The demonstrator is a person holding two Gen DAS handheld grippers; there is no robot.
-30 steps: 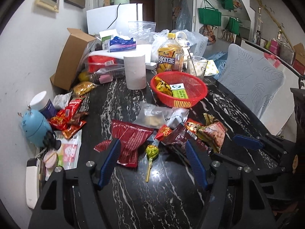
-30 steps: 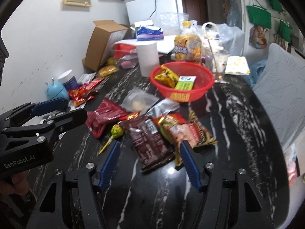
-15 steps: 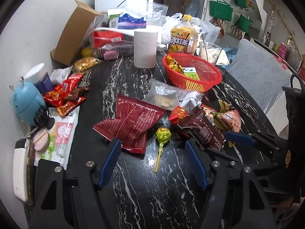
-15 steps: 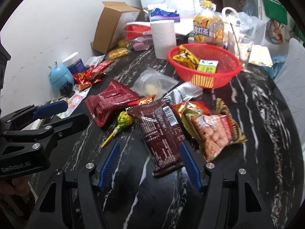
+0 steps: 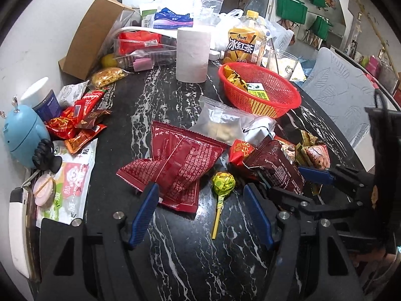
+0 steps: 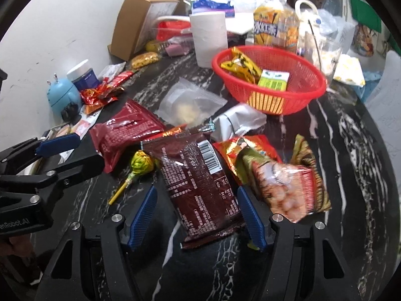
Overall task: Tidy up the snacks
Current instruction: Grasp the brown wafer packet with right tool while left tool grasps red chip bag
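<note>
With the right gripper (image 6: pixel 196 210) spread over the brown packet (image 6: pixel 200 188) lying flat on the surface, lower squarely and pinch its long edges, while the left gripper (image 5: pixel 200 209), also spread and empty, takes the lollipop (image 5: pixel 221 184) for the basket (image 5: pixel 280 105).

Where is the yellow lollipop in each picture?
Left wrist view: the lollipop lies low in the middle, between the left tool's blue fingers.
Right wrist view: the lollipop lies left of the middle, beside the brown snack bag.
Shared landmark: the red basket, farther back on the table.
</note>
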